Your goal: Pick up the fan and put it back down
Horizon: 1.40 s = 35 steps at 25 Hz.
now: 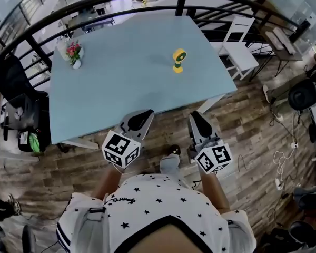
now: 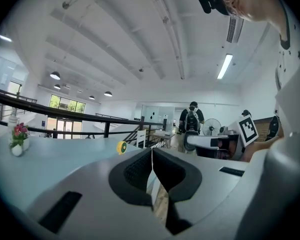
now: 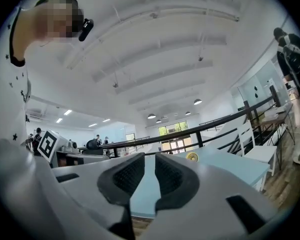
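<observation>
Fan (image 1: 179, 60) on table (image 1: 121, 88), well ahead; left gripper (image 2: 151, 154) jaws closed, right gripper (image 3: 149, 164) jaws slightly apart.

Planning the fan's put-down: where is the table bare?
The table is bare along its whole near side, from the fan to the edge, and between fan and flower vase. Only the far left corner, around the vase, is taken.

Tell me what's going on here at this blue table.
A person stands at the near edge of the light-blue table, a gripper in each hand. The left gripper has its jaws together; the right gripper has them slightly apart with nothing between. Neither has reached the small yellow fan, which stands untouched farther across the table. A small pot of flowers sits near its far left corner.
</observation>
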Tool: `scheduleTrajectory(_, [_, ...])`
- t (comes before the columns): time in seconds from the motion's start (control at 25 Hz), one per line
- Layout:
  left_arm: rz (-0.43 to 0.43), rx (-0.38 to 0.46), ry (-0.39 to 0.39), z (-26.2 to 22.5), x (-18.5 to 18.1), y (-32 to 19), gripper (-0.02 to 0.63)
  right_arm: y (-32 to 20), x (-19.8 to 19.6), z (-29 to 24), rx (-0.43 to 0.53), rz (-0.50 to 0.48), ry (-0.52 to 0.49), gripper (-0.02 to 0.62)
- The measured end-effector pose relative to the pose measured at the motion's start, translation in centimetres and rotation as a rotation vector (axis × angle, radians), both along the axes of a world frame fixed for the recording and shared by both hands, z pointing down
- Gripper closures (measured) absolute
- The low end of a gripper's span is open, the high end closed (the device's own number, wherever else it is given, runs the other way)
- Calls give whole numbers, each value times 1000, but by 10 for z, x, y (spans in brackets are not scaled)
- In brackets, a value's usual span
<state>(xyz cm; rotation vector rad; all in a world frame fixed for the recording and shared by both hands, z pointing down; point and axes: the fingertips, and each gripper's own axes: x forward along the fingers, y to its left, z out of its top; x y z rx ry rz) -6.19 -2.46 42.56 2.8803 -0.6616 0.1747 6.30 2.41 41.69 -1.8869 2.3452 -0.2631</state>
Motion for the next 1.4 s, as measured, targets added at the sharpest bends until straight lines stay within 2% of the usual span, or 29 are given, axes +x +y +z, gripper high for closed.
scheduleTrajectory(0.36, [-100,1,-22,-1,25,-40,577,-55,34,2,0,-90,-8,541])
scheduleTrajectory(0.56, [-141,2,-46,-1,36,-55,577,-76,54,2,2,-107,-20,537])
scheduleTrajectory(0.96, [-211,-4,-49,-1,82,-84,577,-117,101,10,-28,-168,20,522])
scheduleTrajectory(1.4, [-334,-4,-73,3,104,-109,577,-168,135,38,-74,-238,49,495])
